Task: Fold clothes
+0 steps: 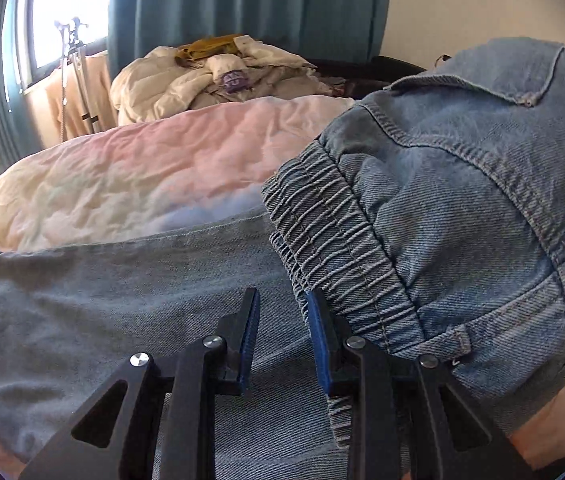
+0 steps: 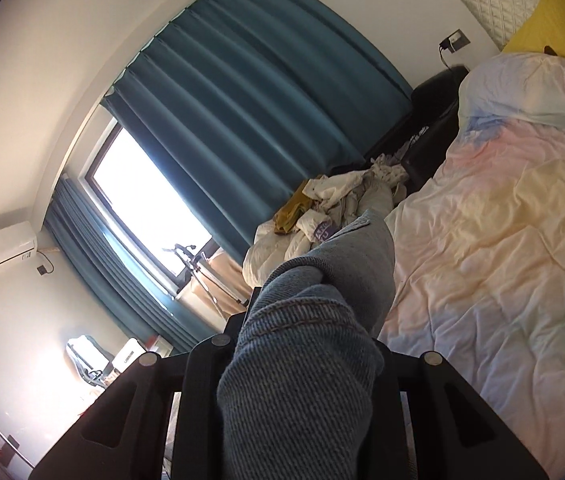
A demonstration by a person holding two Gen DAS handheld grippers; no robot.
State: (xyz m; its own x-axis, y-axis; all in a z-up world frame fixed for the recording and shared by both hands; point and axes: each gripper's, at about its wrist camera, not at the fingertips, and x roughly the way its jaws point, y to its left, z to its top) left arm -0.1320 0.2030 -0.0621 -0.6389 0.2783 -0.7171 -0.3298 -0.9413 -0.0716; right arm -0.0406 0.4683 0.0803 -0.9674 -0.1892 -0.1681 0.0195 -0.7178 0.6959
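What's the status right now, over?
Left gripper open, nothing between pads. Right gripper shut on jeans, lifted above bed. Nothing in the way.

Teal curtains (image 2: 266, 92), bright window (image 2: 150, 200), pastel quilt (image 1: 142, 176), wall air conditioner (image 2: 0, 250), yellow pillow (image 2: 550, 20).

We're in a home bedroom: a bed (image 2: 502, 240) under a pastel, crumpled duvet, a pillow (image 2: 534, 88) at its head, teal curtains (image 2: 250, 92) framing a bright window (image 2: 142, 192), a wall air conditioner (image 2: 0, 250), and a heap of unsorted laundry (image 1: 210, 76) beside the bed.
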